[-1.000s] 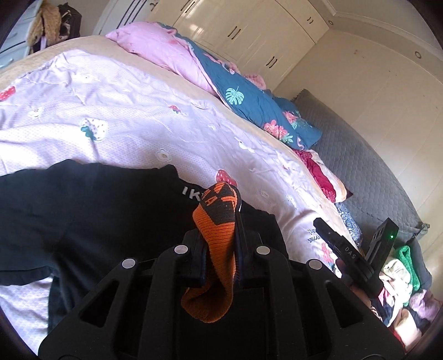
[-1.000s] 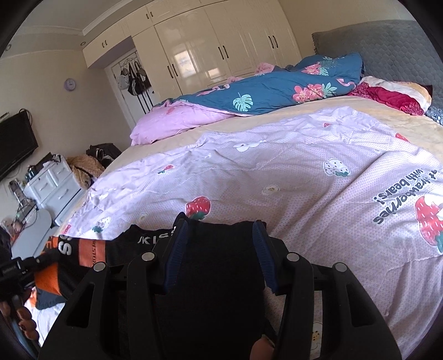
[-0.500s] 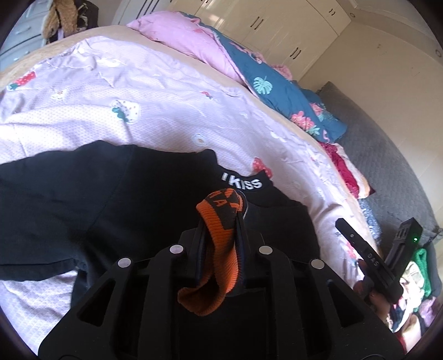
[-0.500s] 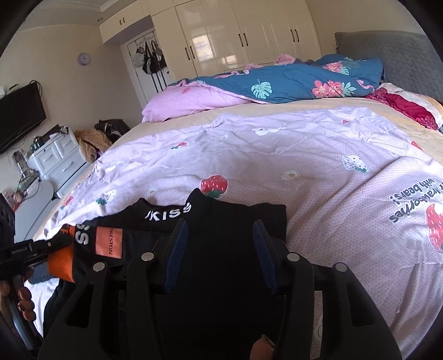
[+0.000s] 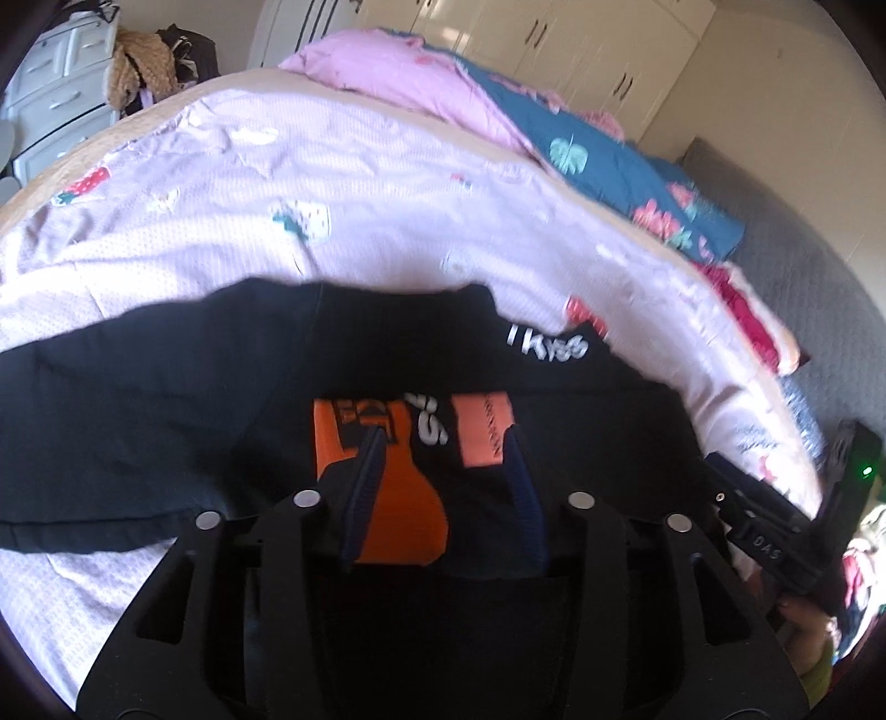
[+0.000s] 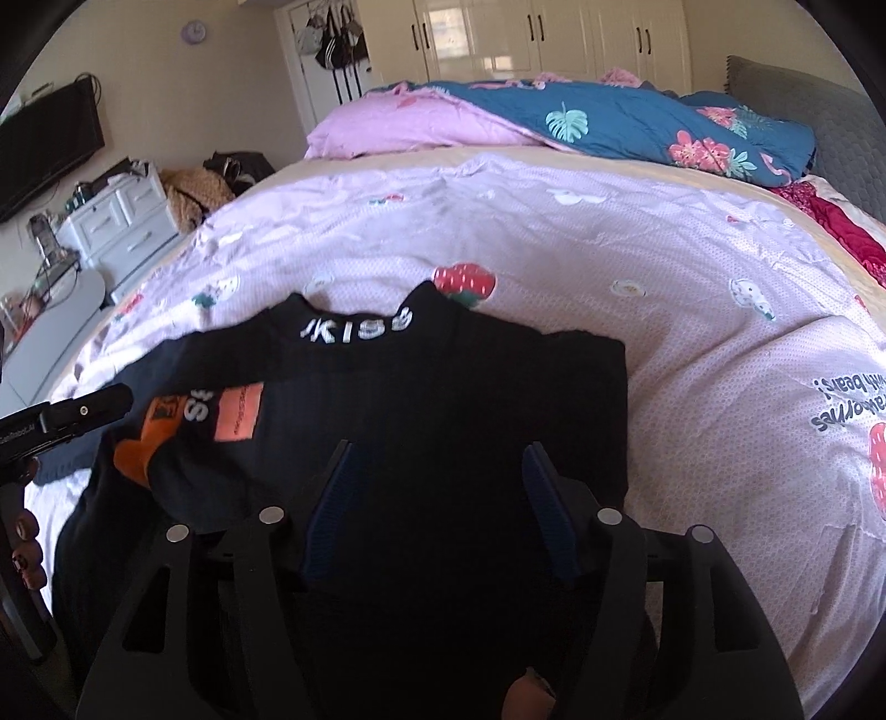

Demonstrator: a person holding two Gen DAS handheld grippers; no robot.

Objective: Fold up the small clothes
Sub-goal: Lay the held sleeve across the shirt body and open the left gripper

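A black shirt with white lettering on its collar lies spread on the lilac quilt. Its sleeve with an orange cuff is folded across the shirt's body. My left gripper hovers just over that cuff, jaws opening; the cuff lies flat between the fingers, and the pads do not press it. My right gripper hangs over the shirt's right half, jaws opening too, with black cloth under and between the fingers. Each gripper shows in the other's view: the right gripper, the left gripper.
A pink and blue flowered duvet is bunched along the far side of the bed. White drawers stand off the left edge, wardrobes behind. A pile of clothes lies at the right edge in the left wrist view.
The left jaws have spread and let go of the orange cuff, which now lies flat on the shirt. The right jaws have widened. Both grippers have tipped down toward the bed.
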